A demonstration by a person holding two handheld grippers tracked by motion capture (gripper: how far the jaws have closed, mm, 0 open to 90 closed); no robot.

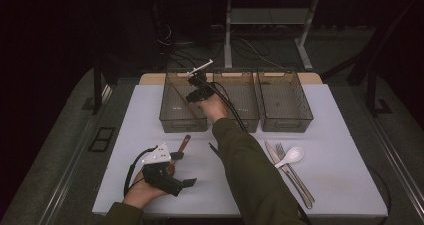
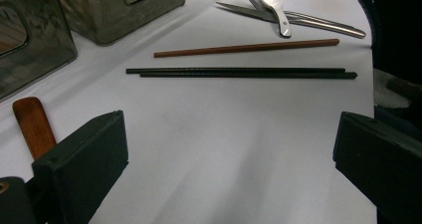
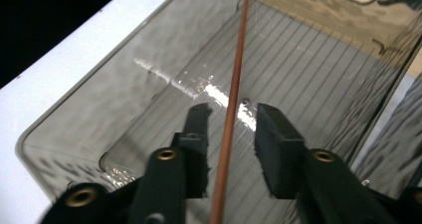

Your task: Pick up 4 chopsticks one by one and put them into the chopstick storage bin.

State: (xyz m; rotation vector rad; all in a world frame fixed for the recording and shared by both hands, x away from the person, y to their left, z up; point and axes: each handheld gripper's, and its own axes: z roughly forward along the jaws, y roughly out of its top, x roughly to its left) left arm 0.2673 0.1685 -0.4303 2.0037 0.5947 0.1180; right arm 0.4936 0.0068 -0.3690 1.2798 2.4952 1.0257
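Broadly, the white worktop carries three smoky bins in a row along its far edge: the left bin, the middle bin and the right bin. The person's right arm reaches forward over the left bin, and the right gripper hangs inside it. In the right gripper view a brown chopstick runs lengthwise along the bin floor, passing straight through the gap between the jaws; these stand released, with clear space on either side of the stick, so neither pad presses on it.

Nearer the person, the left gripper rests on the worktop, its jaws wide apart with nothing between them. A wooden spoon lies just beside its left jaw. Ahead of those jaws, in the left gripper view, lie a pair of black chopsticks, then a second brown chopstick, well apart from the jaws. Farther off sit a knife, a fork and a white spoon, overlapping one another.
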